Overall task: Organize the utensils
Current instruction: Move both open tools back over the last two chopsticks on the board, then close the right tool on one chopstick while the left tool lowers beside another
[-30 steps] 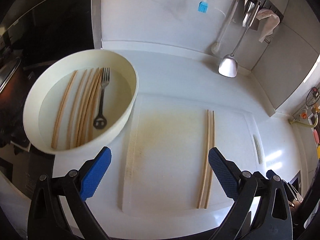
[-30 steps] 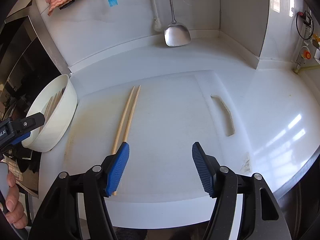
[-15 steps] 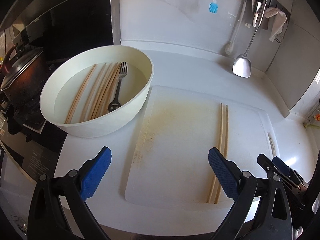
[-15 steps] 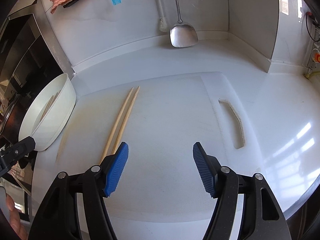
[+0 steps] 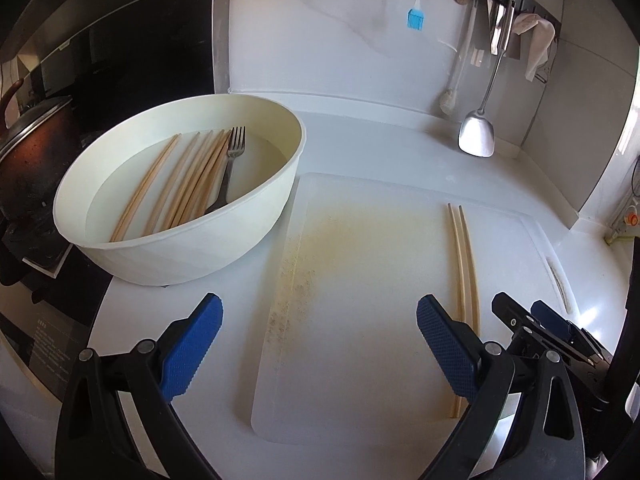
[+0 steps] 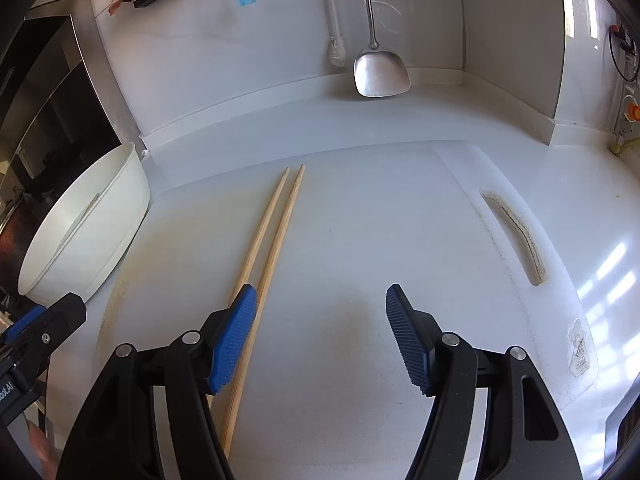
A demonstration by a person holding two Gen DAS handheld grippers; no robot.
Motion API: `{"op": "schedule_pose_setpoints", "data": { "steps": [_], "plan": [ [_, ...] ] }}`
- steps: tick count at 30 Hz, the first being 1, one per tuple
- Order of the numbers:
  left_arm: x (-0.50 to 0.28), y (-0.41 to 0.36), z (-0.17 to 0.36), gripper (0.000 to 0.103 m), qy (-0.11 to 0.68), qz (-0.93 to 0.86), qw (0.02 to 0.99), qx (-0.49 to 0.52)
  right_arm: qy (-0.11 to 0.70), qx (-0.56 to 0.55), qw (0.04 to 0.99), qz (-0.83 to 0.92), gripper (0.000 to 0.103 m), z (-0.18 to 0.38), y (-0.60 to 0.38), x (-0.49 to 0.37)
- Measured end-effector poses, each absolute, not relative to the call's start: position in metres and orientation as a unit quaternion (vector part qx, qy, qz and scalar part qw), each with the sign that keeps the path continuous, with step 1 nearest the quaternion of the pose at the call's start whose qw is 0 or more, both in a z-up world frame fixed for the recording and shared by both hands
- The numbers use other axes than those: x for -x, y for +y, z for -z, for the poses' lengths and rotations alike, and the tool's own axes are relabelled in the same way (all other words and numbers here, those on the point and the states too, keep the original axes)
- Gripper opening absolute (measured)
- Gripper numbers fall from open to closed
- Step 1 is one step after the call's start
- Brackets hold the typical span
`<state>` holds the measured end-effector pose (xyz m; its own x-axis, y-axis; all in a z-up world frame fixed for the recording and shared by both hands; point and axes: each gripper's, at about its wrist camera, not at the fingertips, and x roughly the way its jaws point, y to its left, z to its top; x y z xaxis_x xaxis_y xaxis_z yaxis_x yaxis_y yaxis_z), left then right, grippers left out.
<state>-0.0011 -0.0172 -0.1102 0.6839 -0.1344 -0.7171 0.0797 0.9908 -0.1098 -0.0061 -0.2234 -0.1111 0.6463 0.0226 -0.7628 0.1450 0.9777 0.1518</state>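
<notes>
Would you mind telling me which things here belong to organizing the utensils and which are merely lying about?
Part of the job:
- pair of chopsticks on the cutting board
- white bowl holding more chopsticks and a fork

Just lying about:
- hanging metal spatula
- blue brush
- white scrubbing brush
- pot on the stove

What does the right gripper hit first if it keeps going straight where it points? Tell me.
Probably bare cutting board. The right gripper is open, angled down at the board; the chopstick pair lies by its left-hand finger, outside the gap. Depth is uncertain.
</notes>
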Motion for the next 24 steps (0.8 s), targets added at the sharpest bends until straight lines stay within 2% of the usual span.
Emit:
{"op": "schedule_pose_setpoints", "data": {
  "steps": [21, 22, 24],
  "plan": [
    [-0.002, -0.01, 0.118, 0.096, 0.409, 0.065, 0.909, 0.054, 0.42, -0.002, 0.907, 0.044, 0.063, 0.125, -0.196, -0.005],
    [-0.003, -0.011, 0.118, 0.096, 0.409, 0.065, 0.908, 0.054, 0.419, -0.001, 0.907, 0.041, 0.062, 0.125, -0.196, -0.004],
    [-0.002, -0.011, 0.117, 0.096, 0.409, 0.065, 0.909, 0.054, 0.415, 0.0, 0.909, 0.032, 0.046, 0.125, -0.197, -0.003]
  ]
}}
